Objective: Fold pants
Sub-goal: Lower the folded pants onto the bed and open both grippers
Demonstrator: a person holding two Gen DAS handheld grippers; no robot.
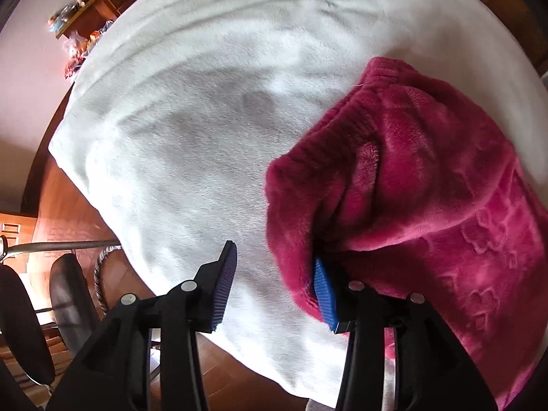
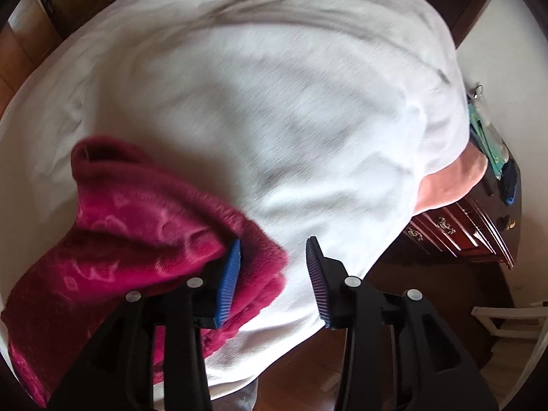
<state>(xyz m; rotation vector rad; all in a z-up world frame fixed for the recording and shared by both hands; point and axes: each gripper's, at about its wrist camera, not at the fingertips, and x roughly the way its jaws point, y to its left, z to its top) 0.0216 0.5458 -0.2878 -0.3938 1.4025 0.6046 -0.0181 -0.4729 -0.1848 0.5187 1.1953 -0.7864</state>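
Pants (image 1: pixel 411 185) were seen bunched on the white blanket (image 1: pixel 191 144), near its edge. Left gripper (image 1: pixel 274 291) and right gripper (image 2: pixel 274 281) were both released, nothing pinched. Corners should be regripped and the fold drawn flat.

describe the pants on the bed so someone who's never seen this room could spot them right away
Find the bed under a white blanket that fills most of each view. Near its front edge lies a bunched heap of plush fabric, the pants. They are deep magenta fleece with an embossed pattern, the only coloured thing on the blanket.
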